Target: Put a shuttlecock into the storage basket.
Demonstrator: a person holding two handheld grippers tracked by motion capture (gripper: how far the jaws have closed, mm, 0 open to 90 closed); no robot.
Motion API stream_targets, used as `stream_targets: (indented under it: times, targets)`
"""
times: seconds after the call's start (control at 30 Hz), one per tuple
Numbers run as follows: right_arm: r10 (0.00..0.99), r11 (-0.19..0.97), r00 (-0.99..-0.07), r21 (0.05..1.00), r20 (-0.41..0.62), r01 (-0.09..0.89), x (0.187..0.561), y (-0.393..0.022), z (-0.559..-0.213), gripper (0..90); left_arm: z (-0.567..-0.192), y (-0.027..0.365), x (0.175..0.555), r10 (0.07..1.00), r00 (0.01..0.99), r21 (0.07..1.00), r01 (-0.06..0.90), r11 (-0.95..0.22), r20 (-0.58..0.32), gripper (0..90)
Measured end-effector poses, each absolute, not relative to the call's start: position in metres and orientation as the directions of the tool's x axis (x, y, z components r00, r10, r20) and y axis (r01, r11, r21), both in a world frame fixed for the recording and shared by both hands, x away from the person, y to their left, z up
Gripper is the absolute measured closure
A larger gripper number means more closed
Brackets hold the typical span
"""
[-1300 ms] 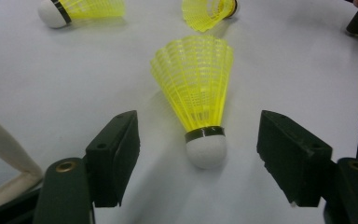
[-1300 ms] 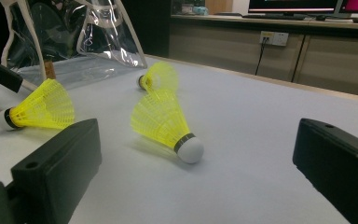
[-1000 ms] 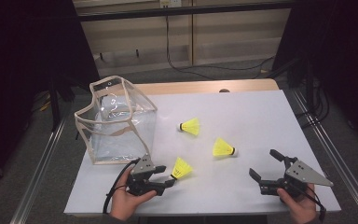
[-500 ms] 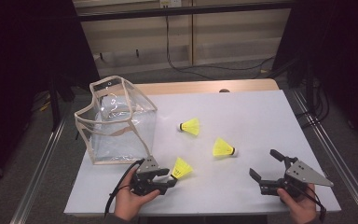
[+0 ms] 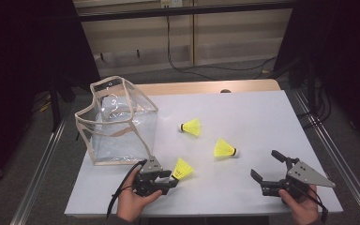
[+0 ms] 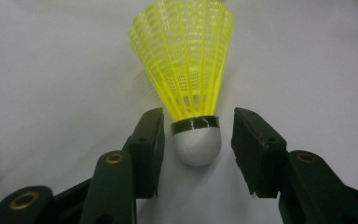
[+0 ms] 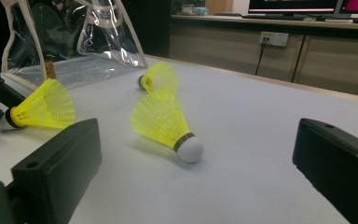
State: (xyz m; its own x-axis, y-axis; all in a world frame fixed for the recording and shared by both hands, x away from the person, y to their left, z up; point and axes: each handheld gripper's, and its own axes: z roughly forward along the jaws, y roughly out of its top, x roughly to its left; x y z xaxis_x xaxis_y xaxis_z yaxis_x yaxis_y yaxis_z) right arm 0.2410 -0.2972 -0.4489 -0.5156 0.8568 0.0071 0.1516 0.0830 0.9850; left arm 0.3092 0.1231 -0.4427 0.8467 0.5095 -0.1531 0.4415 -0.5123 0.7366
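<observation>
While three yellow shuttlecocks lie, left hand-held gripper closing, unclenched, around one.

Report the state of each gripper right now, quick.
Left gripper: open, jaws just been closing around the nearest shuttlecock's cork, pads not yet touching it.
Right gripper: open wide, holding nothing.

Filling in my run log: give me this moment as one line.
left gripper: jaws just closing around nearest shuttlecock's cork, gaps remain | right gripper: open, empty | clear bag: upright | two more shuttlecocks on table
</observation>
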Motion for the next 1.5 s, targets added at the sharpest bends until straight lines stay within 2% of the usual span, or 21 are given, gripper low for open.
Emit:
stream_targets:
  times: [1.5]
  targets:
    - [0.859,0.087,-0.512,0.984,0.005,0.155,0.2391,-0.2987,-0.4490,1.0,-0.4491,0.1134,0.3126,0.533,0.833,0.710,0.465,-0.529,-0.149,58.3]
